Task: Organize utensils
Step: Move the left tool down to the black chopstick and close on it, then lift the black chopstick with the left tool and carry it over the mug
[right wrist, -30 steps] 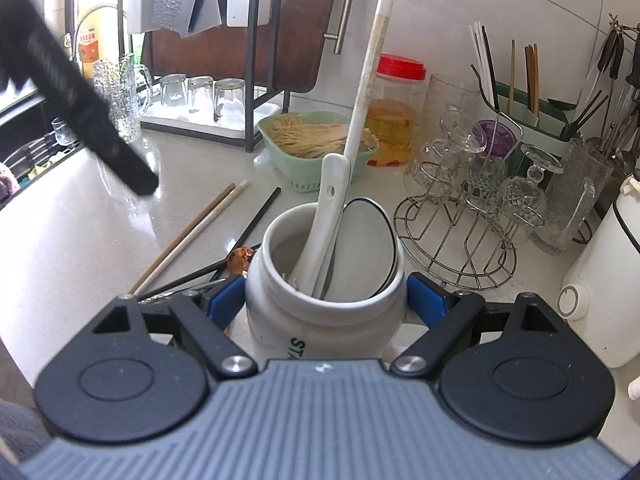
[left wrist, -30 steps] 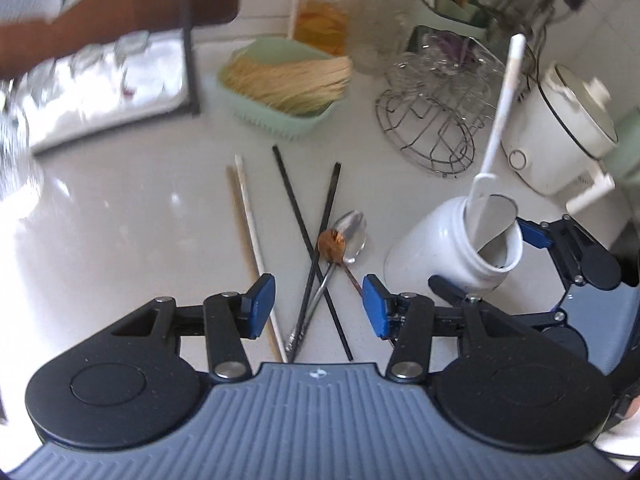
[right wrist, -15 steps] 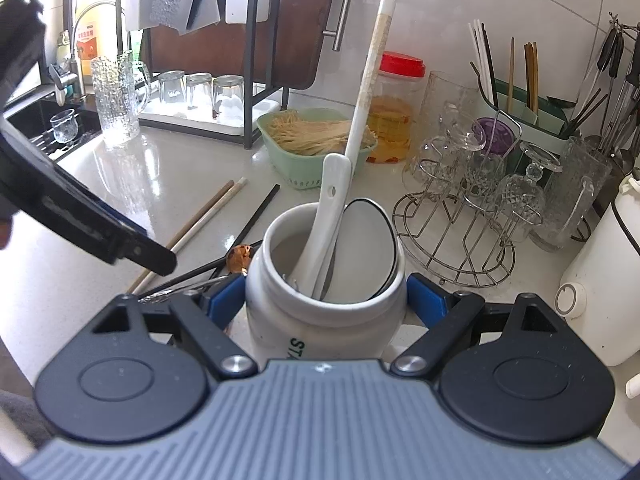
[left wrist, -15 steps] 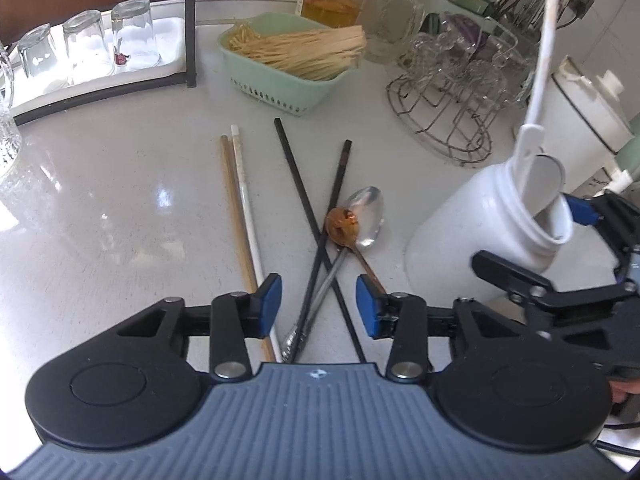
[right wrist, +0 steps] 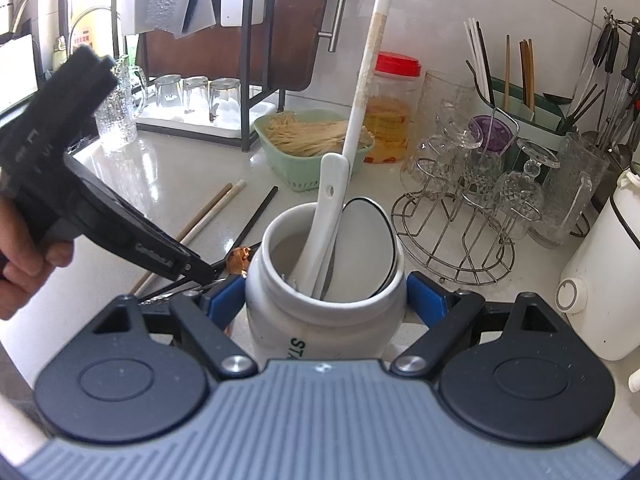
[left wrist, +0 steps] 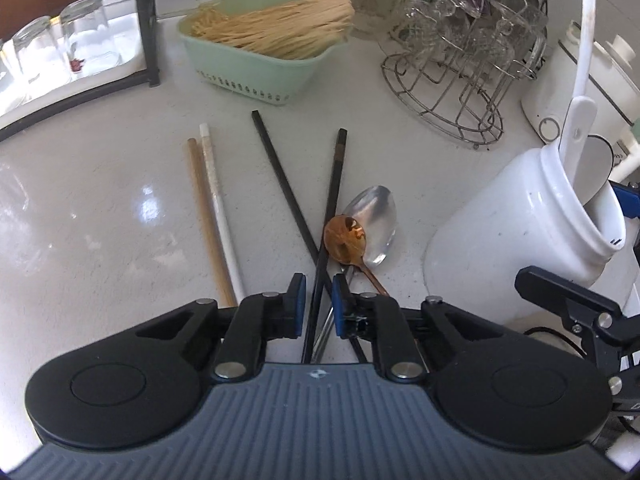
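Gripping the white jar (right wrist: pixel 320 320) lettered "ST", right tongs (right wrist: pixel 326 300) steady; left tongs (left wrist: pixel 319 304) have just been narrowing around black chopsticks (left wrist: pixel 320 272).

Left gripper (left wrist: pixel 319 300) jaws just closing — narrow; right gripper (right wrist: pixel 326 304) spread wide.

Chopstick (left wrist: pixel 320 280) lower ends hidden under left gripper (left wrist: pixel 319 304) — grip contact unclear.

Four chopsticks (left wrist: pixel 216 216), two spoons (left wrist: pixel 374 216), one jar (left wrist: pixel 520 240)
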The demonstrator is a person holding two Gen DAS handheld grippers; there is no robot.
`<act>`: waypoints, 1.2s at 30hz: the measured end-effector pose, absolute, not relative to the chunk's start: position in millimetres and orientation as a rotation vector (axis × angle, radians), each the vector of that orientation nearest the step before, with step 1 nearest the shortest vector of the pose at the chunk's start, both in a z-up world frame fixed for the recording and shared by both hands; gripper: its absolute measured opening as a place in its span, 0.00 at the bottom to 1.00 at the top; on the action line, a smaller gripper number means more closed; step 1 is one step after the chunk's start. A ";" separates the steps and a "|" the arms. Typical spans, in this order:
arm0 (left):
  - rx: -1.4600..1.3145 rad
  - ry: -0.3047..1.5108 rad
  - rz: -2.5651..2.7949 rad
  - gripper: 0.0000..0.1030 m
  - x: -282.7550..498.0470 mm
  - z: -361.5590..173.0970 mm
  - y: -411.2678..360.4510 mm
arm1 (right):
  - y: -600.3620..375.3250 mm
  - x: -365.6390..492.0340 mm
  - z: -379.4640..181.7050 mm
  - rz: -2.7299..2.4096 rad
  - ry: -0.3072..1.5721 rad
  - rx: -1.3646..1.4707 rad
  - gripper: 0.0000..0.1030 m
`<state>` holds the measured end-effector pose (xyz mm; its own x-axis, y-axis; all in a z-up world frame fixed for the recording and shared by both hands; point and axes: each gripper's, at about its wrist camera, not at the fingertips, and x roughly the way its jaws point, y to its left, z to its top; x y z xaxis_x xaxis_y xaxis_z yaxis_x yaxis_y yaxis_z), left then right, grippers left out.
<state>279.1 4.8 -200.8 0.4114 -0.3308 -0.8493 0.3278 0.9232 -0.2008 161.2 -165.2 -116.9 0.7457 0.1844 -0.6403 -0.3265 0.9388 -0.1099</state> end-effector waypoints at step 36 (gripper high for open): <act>-0.386 1.040 -0.266 0.06 260.0 -136.6 34.4 | -163.8 171.8 -109.8 0.280 0.759 -0.217 0.87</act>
